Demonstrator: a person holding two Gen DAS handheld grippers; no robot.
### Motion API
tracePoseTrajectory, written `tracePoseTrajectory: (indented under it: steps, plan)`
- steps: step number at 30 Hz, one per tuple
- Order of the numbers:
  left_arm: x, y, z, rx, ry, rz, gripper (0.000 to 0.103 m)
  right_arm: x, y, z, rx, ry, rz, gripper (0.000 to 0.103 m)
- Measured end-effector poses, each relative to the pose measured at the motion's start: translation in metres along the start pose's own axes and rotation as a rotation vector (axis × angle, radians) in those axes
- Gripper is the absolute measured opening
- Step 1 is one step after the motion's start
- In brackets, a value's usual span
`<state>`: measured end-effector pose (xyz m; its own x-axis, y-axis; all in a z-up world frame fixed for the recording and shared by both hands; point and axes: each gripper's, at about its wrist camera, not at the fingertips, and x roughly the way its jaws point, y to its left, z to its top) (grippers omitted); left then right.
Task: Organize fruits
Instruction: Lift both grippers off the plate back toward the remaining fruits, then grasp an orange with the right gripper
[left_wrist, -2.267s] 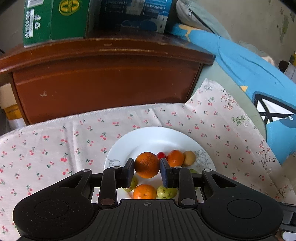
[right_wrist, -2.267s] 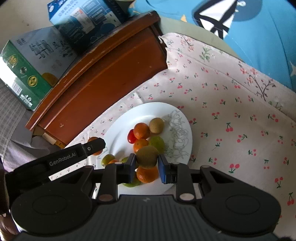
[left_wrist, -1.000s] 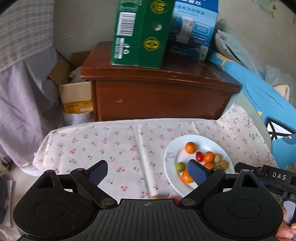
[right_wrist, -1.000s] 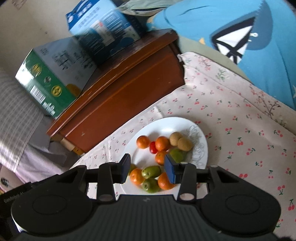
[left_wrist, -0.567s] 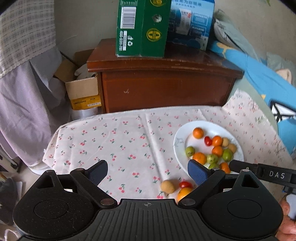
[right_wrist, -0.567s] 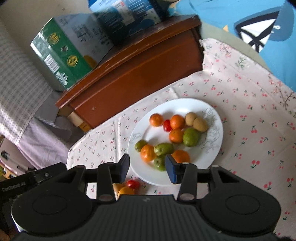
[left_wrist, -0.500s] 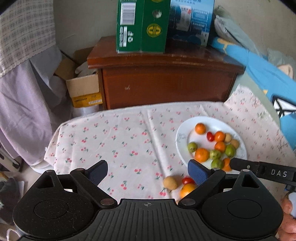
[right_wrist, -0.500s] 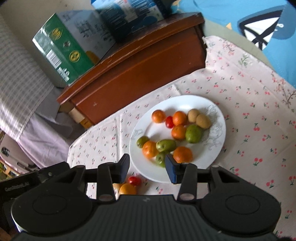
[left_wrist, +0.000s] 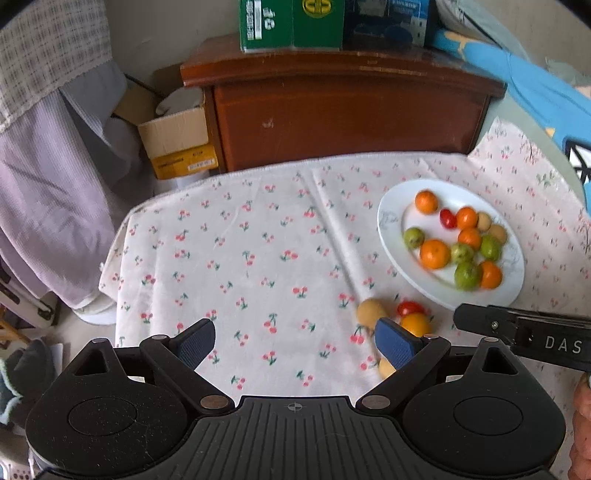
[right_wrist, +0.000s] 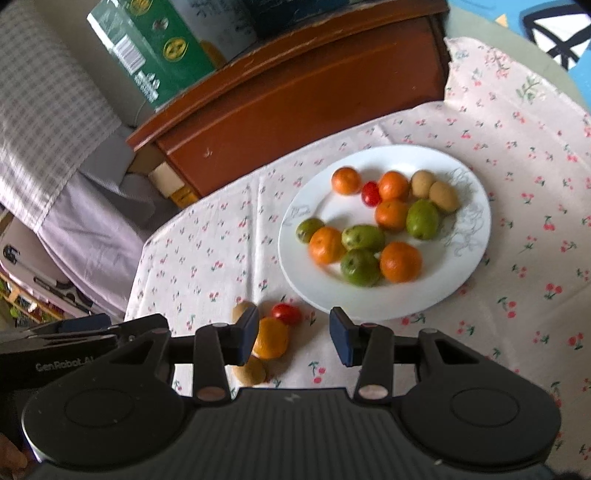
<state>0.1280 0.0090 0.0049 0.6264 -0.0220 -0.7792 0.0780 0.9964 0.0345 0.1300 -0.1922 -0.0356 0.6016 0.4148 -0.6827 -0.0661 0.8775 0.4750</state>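
**Four fruits off the plate, both claws empty above the table**

We have the white plate (right_wrist: 476, 236) sitting toward the table's far right corner, on the cherry-print tablecloth (left_wrist: 240, 258), and it is loaded: five mandarins, a cherry tomato, four green fruits and two small brown kiwis, all bunched in the middle and right of the plate.

Off the plate, just beside its near-left rim, four pieces lie on the cloth in a tight cluster. There is a red cherry tomato (right_wrist: 286, 313) closest to the plate, an orange mandarin (right_wrist: 271, 338) touching it, one brown kiwi (right_wrist: 242, 308) to the left and another kiwi (right_wrist: 253, 369) nearest to us.

Our left claw (left_wrist: 293, 343) is spread wide with nothing between its pads; its right pad sits in front of the loose mandarin in our view. Our right claw (right_wrist: 293, 334) is parted too, narrower, gripping nothing, with bare cloth showing in the gap and its left pad overlapping the loose cluster.

Beyond the table's far edge stands a wooden cabinet (left_wrist: 343, 122) with a green carton (left_wrist: 291, 22) on top.
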Motion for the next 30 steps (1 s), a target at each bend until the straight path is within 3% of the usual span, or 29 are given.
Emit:
tracePoseTrajectory:
  steps: [12, 21, 27, 30]
  plan:
    - [0.025, -0.002, -0.027, 0.062, 0.080, 0.032, 0.095, 0.029, 0.014, -0.018, -0.061, 0.056, 0.032, 0.044]
    - [0.028, -0.006, -0.035, 0.087, 0.095, 0.018, 0.095, 0.044, 0.014, -0.018, -0.029, 0.051, 0.027, 0.043]
    - [0.030, -0.010, -0.038, 0.100, 0.105, 0.002, 0.095, 0.051, 0.018, -0.021, -0.042, 0.051, 0.027, 0.030]
    - [0.030, -0.013, -0.039, 0.102, 0.108, -0.017, 0.095, 0.051, 0.018, -0.020, -0.048, 0.057, 0.028, 0.030]
